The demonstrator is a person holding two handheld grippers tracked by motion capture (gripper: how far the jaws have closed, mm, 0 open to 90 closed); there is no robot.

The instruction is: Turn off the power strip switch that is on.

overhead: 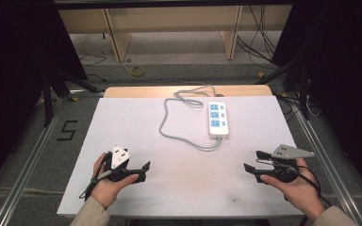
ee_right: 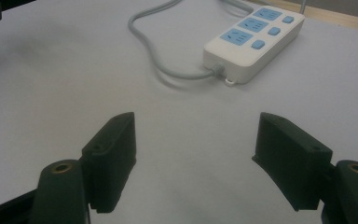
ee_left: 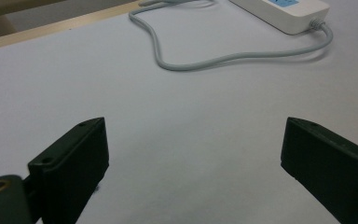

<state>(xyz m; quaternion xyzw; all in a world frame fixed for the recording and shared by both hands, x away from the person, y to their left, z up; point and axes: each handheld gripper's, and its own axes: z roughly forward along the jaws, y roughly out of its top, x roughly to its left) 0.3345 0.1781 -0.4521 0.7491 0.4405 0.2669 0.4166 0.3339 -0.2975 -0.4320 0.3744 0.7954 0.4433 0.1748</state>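
White power strip [overhead: 218, 120] w/ three blue sockets and blue switches is lying flat on the white table cover [overhead: 122, 136], toward the far centre. Its grey cord [overhead: 179, 129] is running off the near end, looping left and back to the far edge. Beyond, wooden shelving [overhead: 169, 28] is standing on the floor; black "5" tape mark [overhead: 67, 130] is sitting left of table.

A white power strip [overhead: 218, 119] lies flat on the white table [overhead: 136, 127], toward its far middle, long axis running away from the person. Three light-blue sockets sit in a row on top, each with a small blue button [ee_right: 273, 31] beside it. Its grey cord [overhead: 174, 129] leaves the near end, loops left across the table, then runs off the far edge.
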